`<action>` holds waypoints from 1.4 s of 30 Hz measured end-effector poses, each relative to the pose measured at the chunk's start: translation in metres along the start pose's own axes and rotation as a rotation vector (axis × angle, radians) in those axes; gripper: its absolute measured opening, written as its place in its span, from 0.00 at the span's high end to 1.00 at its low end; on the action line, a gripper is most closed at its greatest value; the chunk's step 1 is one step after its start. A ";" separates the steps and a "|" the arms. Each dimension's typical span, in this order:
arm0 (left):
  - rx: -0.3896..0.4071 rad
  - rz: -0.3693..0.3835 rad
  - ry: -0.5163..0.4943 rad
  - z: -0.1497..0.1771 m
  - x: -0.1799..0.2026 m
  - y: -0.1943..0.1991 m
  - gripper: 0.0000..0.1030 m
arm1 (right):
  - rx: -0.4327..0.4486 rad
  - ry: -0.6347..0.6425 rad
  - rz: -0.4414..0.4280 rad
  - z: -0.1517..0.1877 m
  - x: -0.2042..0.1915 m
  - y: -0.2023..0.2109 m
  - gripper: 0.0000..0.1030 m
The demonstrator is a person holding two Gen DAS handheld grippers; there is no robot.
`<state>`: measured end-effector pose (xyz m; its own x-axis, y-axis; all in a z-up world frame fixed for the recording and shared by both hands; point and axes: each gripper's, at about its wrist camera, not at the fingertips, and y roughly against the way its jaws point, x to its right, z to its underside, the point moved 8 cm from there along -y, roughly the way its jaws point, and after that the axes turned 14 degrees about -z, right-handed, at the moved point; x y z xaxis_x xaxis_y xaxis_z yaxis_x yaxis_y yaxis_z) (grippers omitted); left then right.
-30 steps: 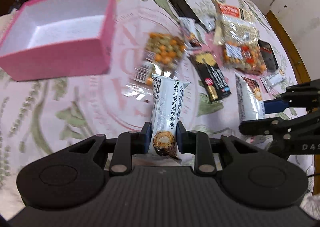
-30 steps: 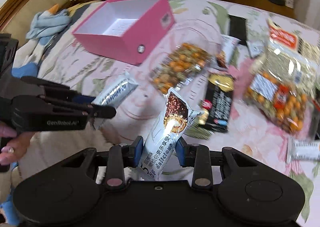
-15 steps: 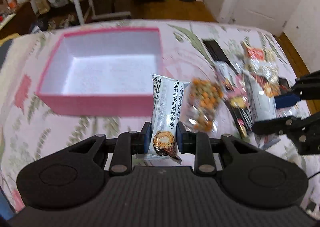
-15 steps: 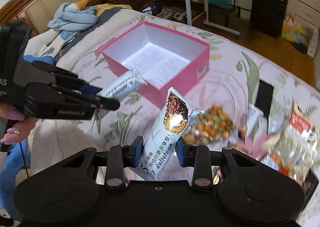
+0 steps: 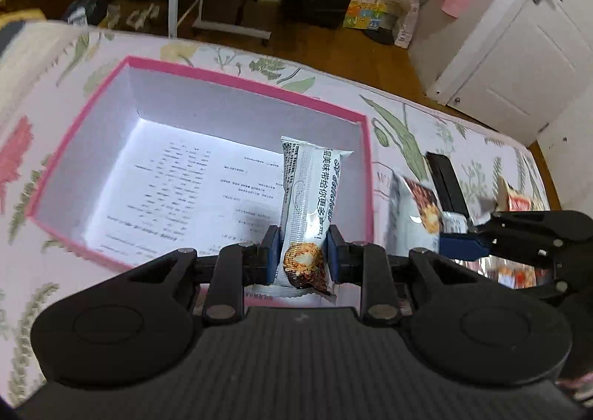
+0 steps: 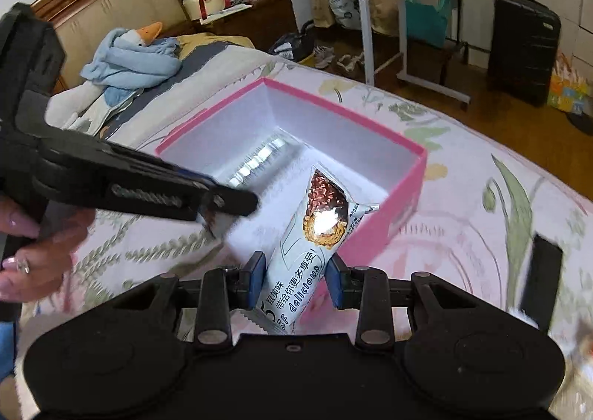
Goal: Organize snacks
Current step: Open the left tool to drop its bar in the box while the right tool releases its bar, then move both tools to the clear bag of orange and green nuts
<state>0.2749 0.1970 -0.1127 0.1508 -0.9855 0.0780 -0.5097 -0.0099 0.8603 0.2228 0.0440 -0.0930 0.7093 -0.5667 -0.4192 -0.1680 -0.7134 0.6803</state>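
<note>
A pink box (image 5: 237, 85) with a white inside stands open on the flowered cloth; it also shows in the right wrist view (image 6: 406, 175). My left gripper (image 5: 302, 257) is shut on a white snack bar packet (image 5: 309, 205) and holds it over the box's near right part. My right gripper (image 6: 294, 281) is shut on a second white snack bar packet (image 6: 315, 235), held above the box's near corner. The right gripper (image 5: 459, 244) shows at the right of the left wrist view, and the left gripper (image 6: 222, 203) crosses the right wrist view.
A printed sheet (image 5: 192, 194) lies on the box floor. A black flat packet (image 5: 444, 179) and other snack bags (image 5: 519, 203) lie right of the box. The cloth's far edge (image 5: 407, 97) drops to a wooden floor with a black suitcase (image 6: 522, 53).
Both grippers have moved with their packets from over the loose snacks to above the pink box. Both stay shut on their packets.
</note>
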 end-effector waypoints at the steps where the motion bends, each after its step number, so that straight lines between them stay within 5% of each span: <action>1: -0.001 -0.005 0.007 -0.003 0.000 -0.008 0.76 | 0.007 0.003 0.005 -0.005 0.003 -0.005 0.62; 16: -0.129 0.041 0.175 -0.018 -0.014 -0.102 0.75 | -0.167 0.108 0.089 -0.031 0.046 -0.089 0.68; 20: -0.133 0.023 0.186 -0.015 -0.016 -0.106 0.56 | -0.135 0.134 0.119 -0.027 0.042 -0.085 0.66; 29: 0.019 0.074 0.017 -0.001 0.004 -0.021 0.52 | 0.017 0.006 0.078 -0.001 0.020 0.008 0.62; 36: 0.023 0.230 -0.069 0.036 0.045 0.040 0.52 | 0.085 -0.060 0.094 0.031 0.009 0.075 0.59; 42: 0.048 0.261 -0.176 0.077 0.084 0.056 0.54 | 0.103 -0.208 0.105 0.071 0.028 0.102 0.56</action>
<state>0.1933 0.1002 -0.0966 -0.1376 -0.9698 0.2013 -0.5515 0.2439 0.7977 0.1766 -0.0736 -0.0785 0.5301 -0.7047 -0.4715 -0.3099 -0.6787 0.6659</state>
